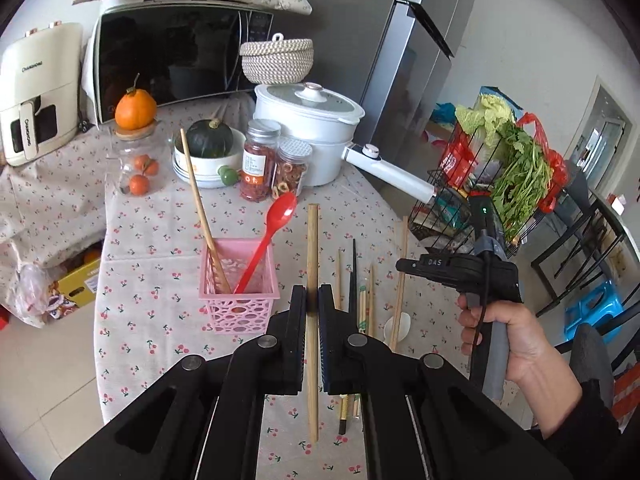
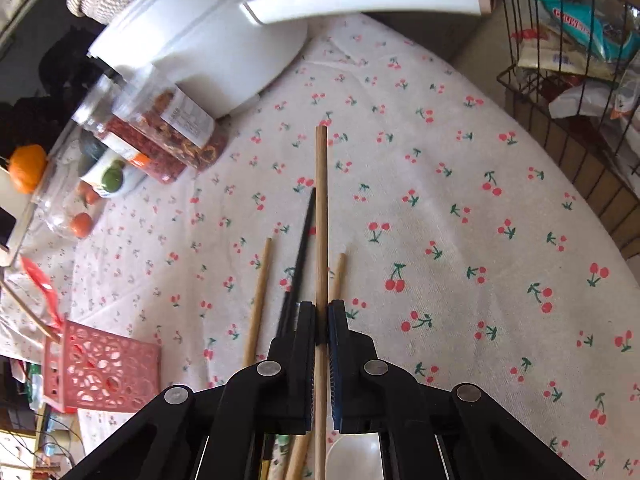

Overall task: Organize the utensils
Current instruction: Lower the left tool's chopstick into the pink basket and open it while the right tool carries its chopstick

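A pale round wooden chopstick (image 1: 312, 264) is clamped lengthwise, lifted over the cherry-print cloth. A second pale wooden chopstick (image 2: 321, 216) is likewise clamped. A pink perforated plastic basket (image 1: 240, 304) stands upright, holding a red plastic spoon (image 1: 276, 224) and a leaning wooden utensil (image 1: 200, 208). Loose wooden chopsticks (image 2: 258, 300), a black chopstick (image 2: 300, 256) and a white spoon (image 2: 352, 458) lie on the cloth.

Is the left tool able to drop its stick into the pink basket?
Probably yes. The left tool grips a wooden chopstick just beside the pink basket. Only a red spoon and a wooden utensil stand inside, leaving room.
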`<act>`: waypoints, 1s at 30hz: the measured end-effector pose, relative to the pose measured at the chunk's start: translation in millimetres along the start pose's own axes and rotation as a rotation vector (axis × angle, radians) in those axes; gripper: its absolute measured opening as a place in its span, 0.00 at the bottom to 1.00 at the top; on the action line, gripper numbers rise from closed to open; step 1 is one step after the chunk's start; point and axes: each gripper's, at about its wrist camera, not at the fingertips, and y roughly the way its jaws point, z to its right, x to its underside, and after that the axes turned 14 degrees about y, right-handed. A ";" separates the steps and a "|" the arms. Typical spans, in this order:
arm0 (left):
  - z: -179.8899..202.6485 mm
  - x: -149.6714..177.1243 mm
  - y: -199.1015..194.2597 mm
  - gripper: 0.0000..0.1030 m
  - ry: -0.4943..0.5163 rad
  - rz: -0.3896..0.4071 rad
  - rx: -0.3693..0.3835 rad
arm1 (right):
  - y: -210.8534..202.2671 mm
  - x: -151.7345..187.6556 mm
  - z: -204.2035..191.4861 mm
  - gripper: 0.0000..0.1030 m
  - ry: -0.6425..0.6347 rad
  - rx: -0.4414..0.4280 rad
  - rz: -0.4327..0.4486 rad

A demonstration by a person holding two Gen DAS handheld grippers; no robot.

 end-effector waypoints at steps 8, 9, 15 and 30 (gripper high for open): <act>-14.9 -7.0 -41.7 0.05 -0.038 0.123 -0.030 | -82.6 20.9 -18.8 0.04 -0.053 -0.185 0.174; -17.2 -7.5 -46.9 0.05 -0.046 0.146 -0.033 | -88.4 24.4 -24.3 0.04 -0.061 -0.199 0.194; -35.8 -14.5 -84.5 0.05 -0.082 0.356 -0.103 | -117.0 41.7 -45.3 0.04 -0.135 -0.250 0.288; -60.0 -21.5 -14.6 0.05 -0.100 0.454 -0.286 | -97.7 64.5 -80.6 0.04 -0.246 -0.251 0.299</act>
